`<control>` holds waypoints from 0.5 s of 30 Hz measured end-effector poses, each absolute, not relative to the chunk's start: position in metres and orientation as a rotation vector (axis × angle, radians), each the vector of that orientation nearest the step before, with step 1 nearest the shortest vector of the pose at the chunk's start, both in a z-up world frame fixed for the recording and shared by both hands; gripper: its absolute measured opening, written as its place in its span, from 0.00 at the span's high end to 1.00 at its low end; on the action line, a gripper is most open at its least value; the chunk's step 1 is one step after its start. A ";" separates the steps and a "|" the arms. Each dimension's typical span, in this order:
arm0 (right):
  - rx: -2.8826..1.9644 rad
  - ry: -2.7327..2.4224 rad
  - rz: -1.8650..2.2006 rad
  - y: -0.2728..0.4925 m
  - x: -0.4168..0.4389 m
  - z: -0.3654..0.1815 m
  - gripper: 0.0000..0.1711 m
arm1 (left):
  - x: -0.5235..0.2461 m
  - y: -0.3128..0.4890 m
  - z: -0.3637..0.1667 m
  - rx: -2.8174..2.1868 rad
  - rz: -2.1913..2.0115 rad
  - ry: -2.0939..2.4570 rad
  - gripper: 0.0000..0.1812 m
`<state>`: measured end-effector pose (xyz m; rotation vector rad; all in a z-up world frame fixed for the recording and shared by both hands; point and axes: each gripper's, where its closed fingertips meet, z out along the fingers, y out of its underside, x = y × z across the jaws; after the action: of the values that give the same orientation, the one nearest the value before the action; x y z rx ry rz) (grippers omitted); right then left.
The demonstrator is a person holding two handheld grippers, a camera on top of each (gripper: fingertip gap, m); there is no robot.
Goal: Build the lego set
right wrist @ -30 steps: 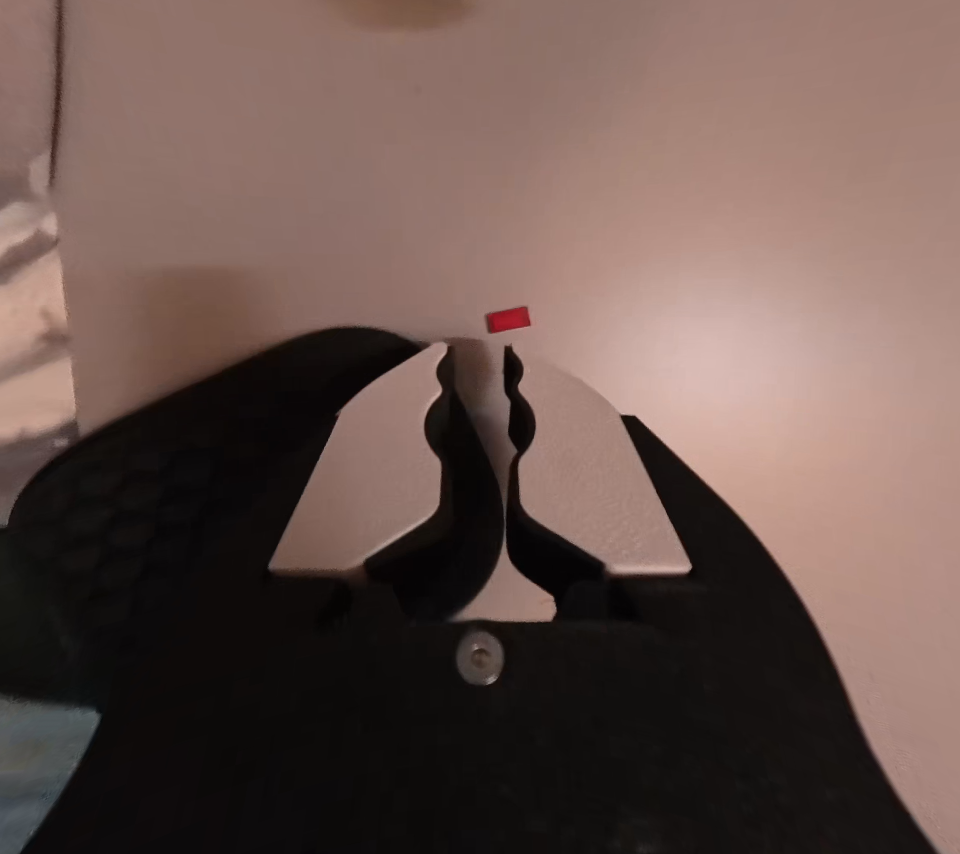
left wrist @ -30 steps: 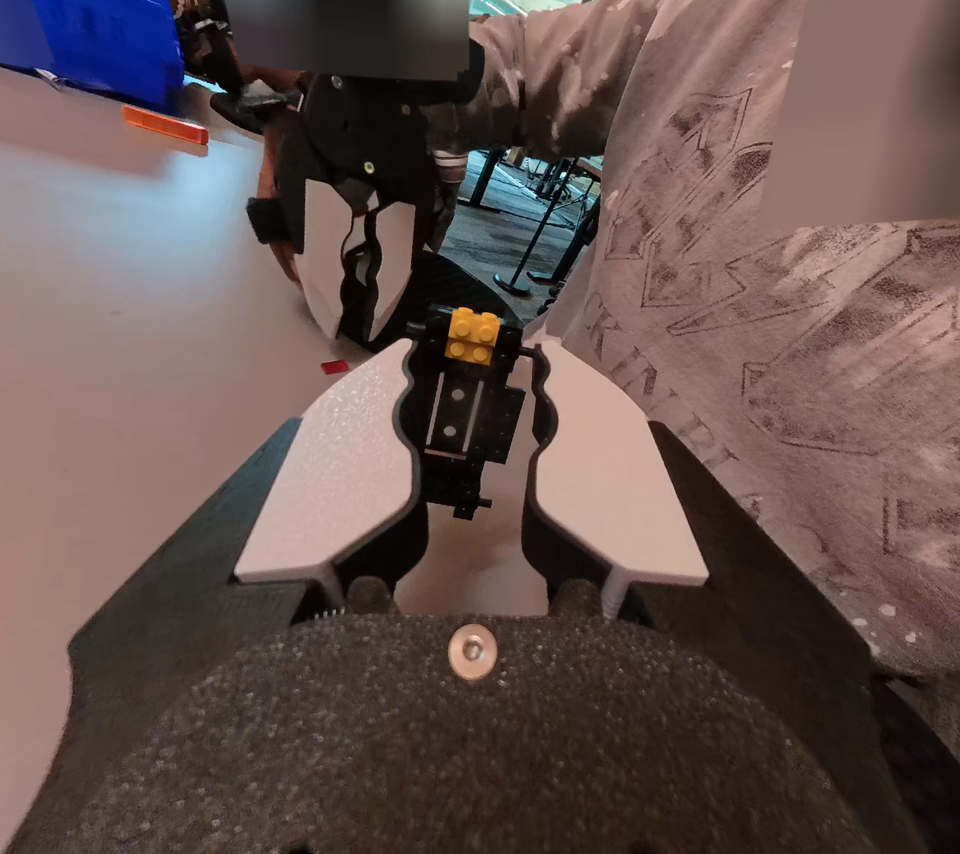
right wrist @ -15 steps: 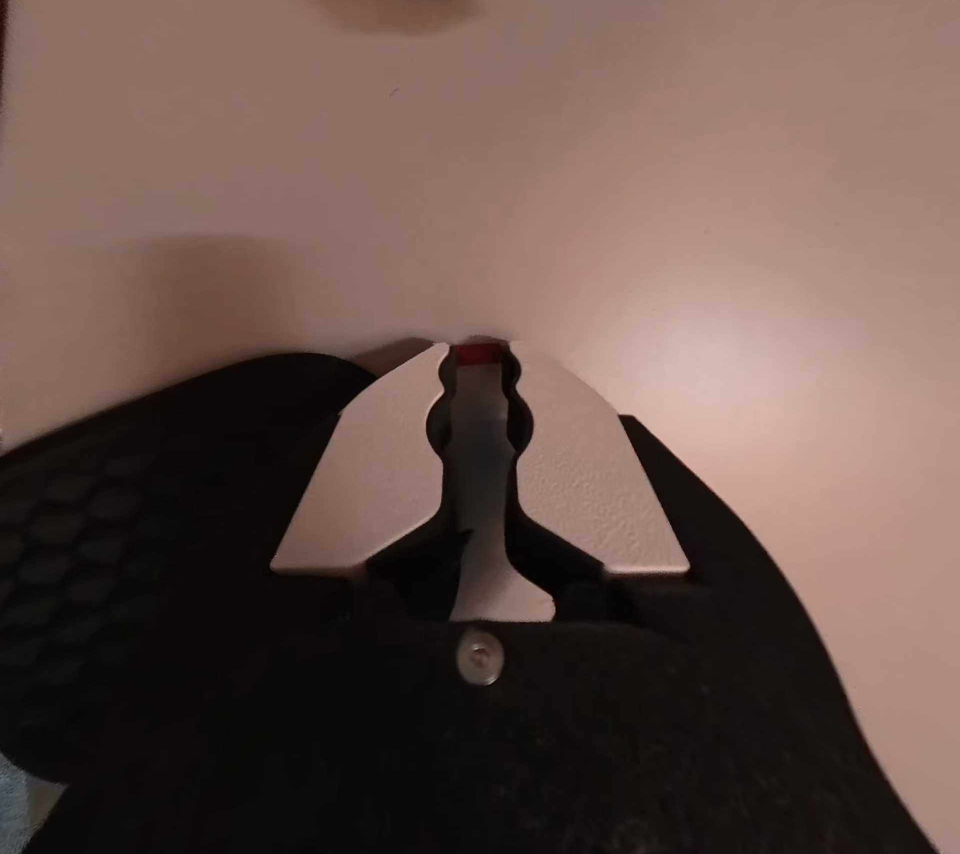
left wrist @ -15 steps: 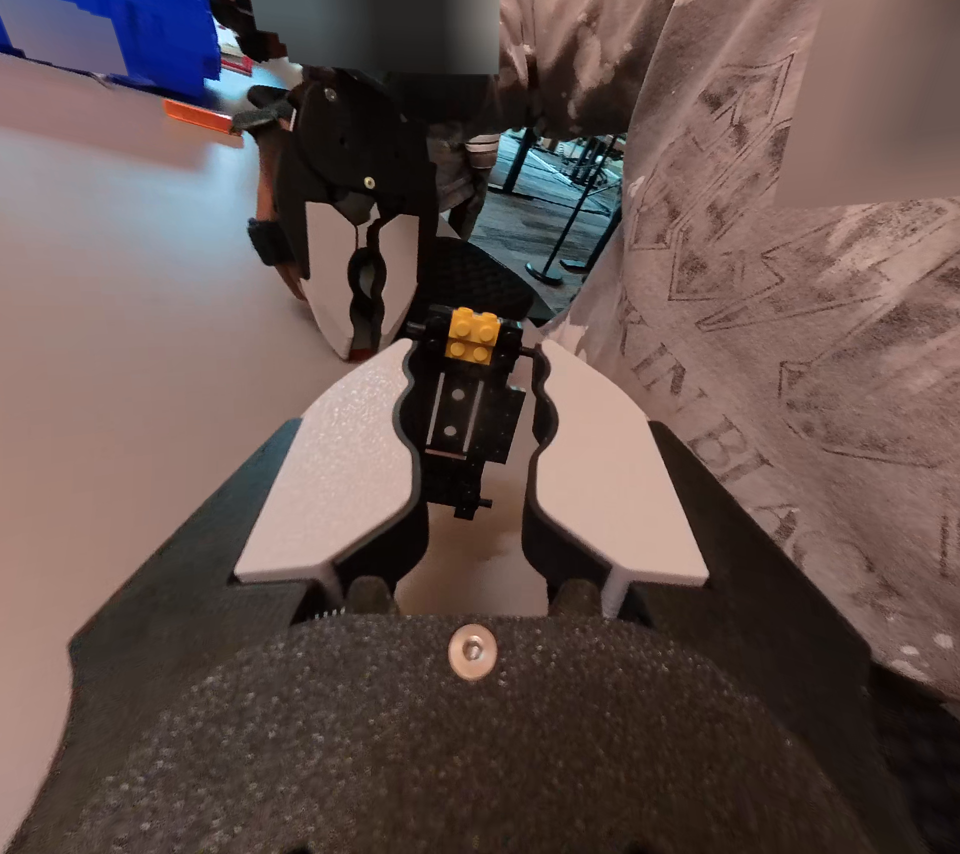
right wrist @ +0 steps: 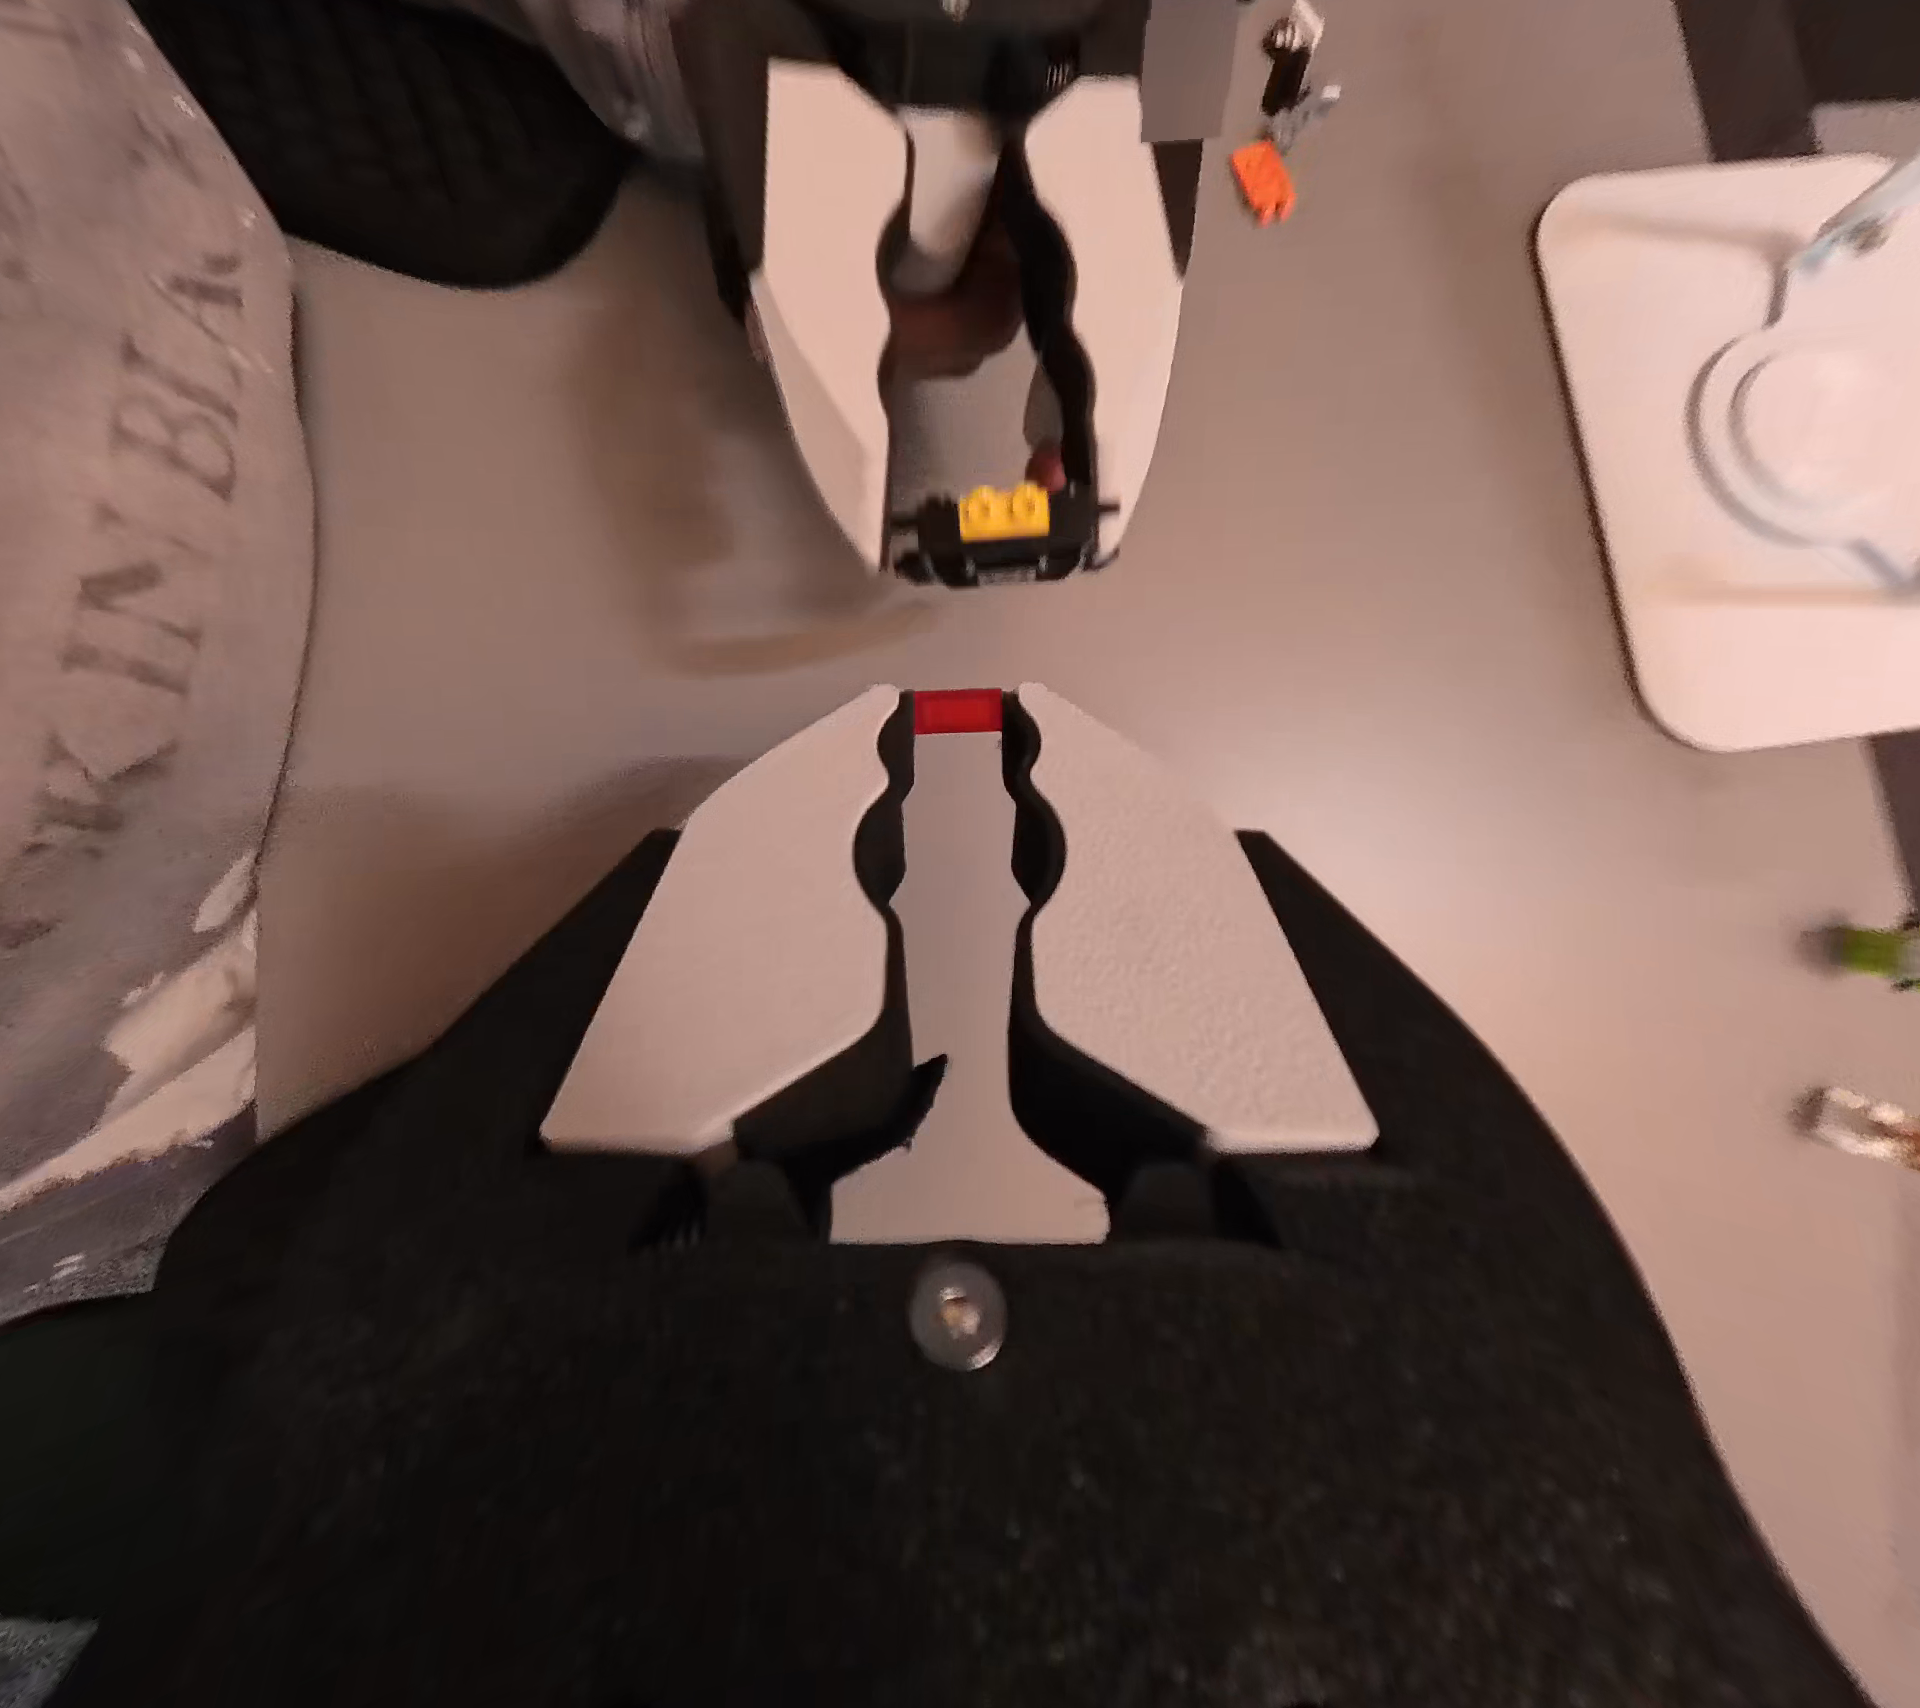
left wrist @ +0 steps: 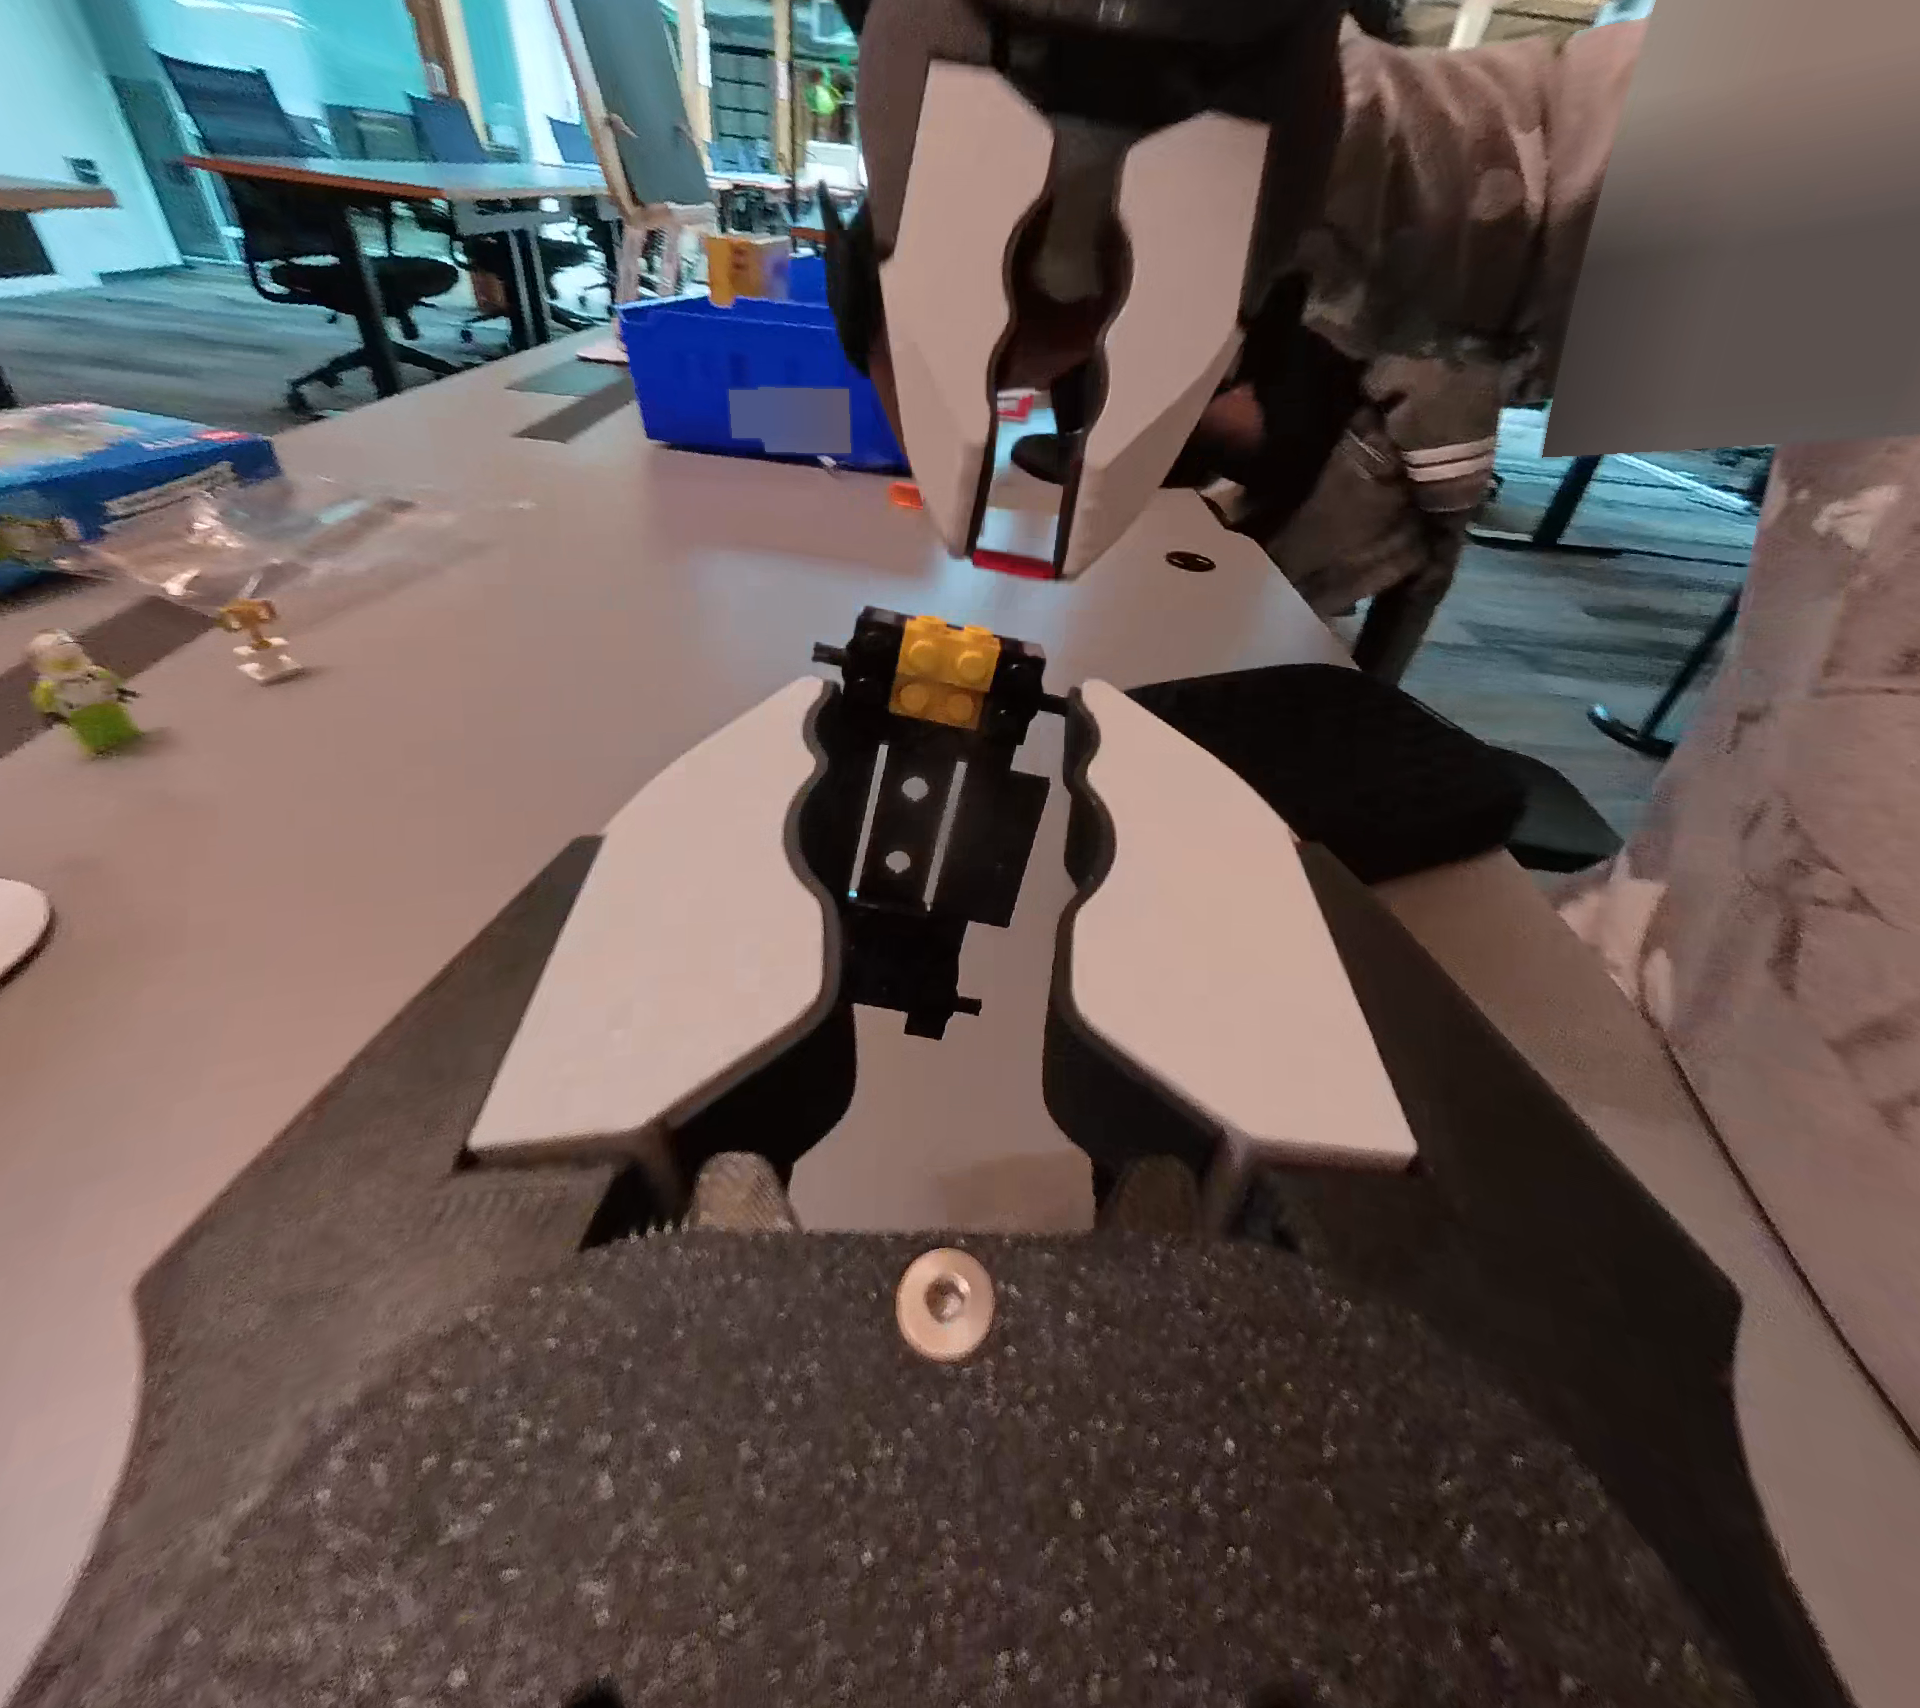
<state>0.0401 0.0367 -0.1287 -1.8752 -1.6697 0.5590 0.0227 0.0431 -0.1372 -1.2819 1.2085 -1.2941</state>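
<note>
My left gripper (left wrist: 940, 702) is shut on a black lego chassis (left wrist: 930, 837) with a yellow brick (left wrist: 943, 666) on its front end. It holds the chassis above the grey table (left wrist: 416, 723). My right gripper (right wrist: 958, 702) is shut on a small red lego piece (right wrist: 958, 713) at its fingertips. In the left wrist view the right gripper (left wrist: 1013, 552) hangs tips-down just beyond the chassis, with the red piece (left wrist: 1010, 559) a little above the yellow brick. In the right wrist view the left gripper (right wrist: 987, 536) faces mine with the chassis (right wrist: 992, 552) at its tips.
A blue bin (left wrist: 758, 380) stands at the back. A lego box (left wrist: 114, 474), a clear bag (left wrist: 239, 536), a green minifigure (left wrist: 78, 692) and a small gold piece (left wrist: 255, 635) lie at the left. Loose orange and black pieces (right wrist: 1262, 178) and a white stand base (right wrist: 1745, 453) lie in the right wrist view. A person's patterned shirt (left wrist: 1818, 827) is at the right. Only a small space, under 4 cm, lies between the two pairs of fingers. The green minifigure (left wrist: 78, 692) lies around 30 cm away from my left fingertips.
My right gripper closed on the red piece on the table and lifted it. It now faces the chassis. My left gripper swung round toward the room, still holding the chassis.
</note>
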 end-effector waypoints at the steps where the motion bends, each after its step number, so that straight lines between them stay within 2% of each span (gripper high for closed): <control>1: -1.862 -1.695 0.539 0.039 0.035 -0.122 0.91 | 0.023 0.043 -0.136 -1.281 -1.286 1.198 0.78; 15: -1.892 -1.918 0.411 0.056 0.007 -0.119 0.91 | 0.020 0.050 -0.131 -1.345 -1.303 1.101 0.78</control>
<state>0.0071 0.0561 -0.1190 -1.8915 -1.9177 0.4112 0.0204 0.0503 -0.1311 -1.3447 1.1007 -1.3028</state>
